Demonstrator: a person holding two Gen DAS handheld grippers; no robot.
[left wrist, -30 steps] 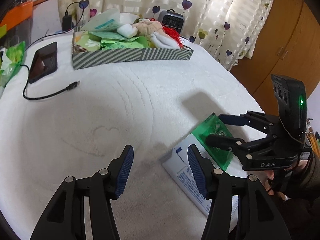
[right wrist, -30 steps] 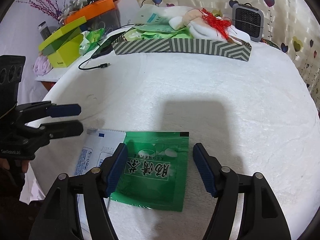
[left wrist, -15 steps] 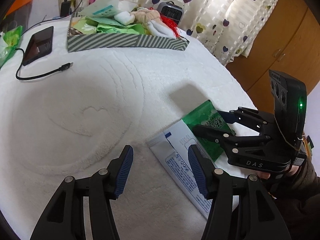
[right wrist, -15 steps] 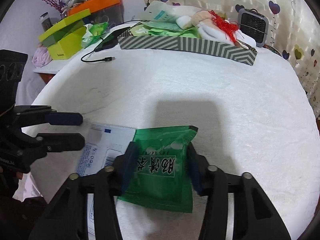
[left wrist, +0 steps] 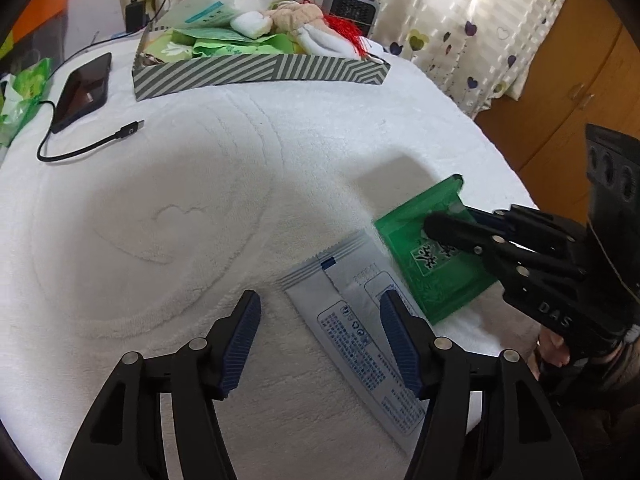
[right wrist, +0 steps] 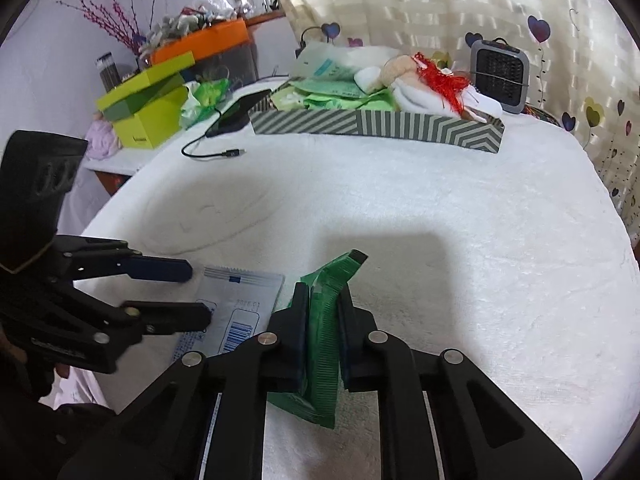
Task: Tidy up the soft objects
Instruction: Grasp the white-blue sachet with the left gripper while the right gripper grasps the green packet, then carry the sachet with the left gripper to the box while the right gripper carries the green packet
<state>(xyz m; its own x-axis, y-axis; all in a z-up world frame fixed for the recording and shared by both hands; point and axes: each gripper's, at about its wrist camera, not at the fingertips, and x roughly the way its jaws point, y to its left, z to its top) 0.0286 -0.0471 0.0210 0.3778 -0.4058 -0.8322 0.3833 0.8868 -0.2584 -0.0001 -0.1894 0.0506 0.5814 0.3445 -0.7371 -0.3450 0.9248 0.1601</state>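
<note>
My right gripper (right wrist: 323,304) is shut on a green packet (right wrist: 326,312), folded upright between the fingers; in the left wrist view the gripper (left wrist: 444,226) holds the packet (left wrist: 434,260) tilted over the white towel. A white-and-blue flat packet (left wrist: 356,320) lies on the towel beside it, also in the right wrist view (right wrist: 236,312). My left gripper (left wrist: 320,320) is open, its right finger over the white packet's edge. The striped box (left wrist: 260,72) at the far side holds green packets, socks and a soft doll.
A phone (left wrist: 82,90) with a black cable (left wrist: 92,144) lies at the far left. A small heater (right wrist: 499,76) stands behind the box. Yellow-green and orange boxes (right wrist: 148,108) sit on a side table. The towel's edge drops off at the right.
My right gripper closed on the green packet and lifted it, folding it upright. My left gripper moved forward toward the white packet.
</note>
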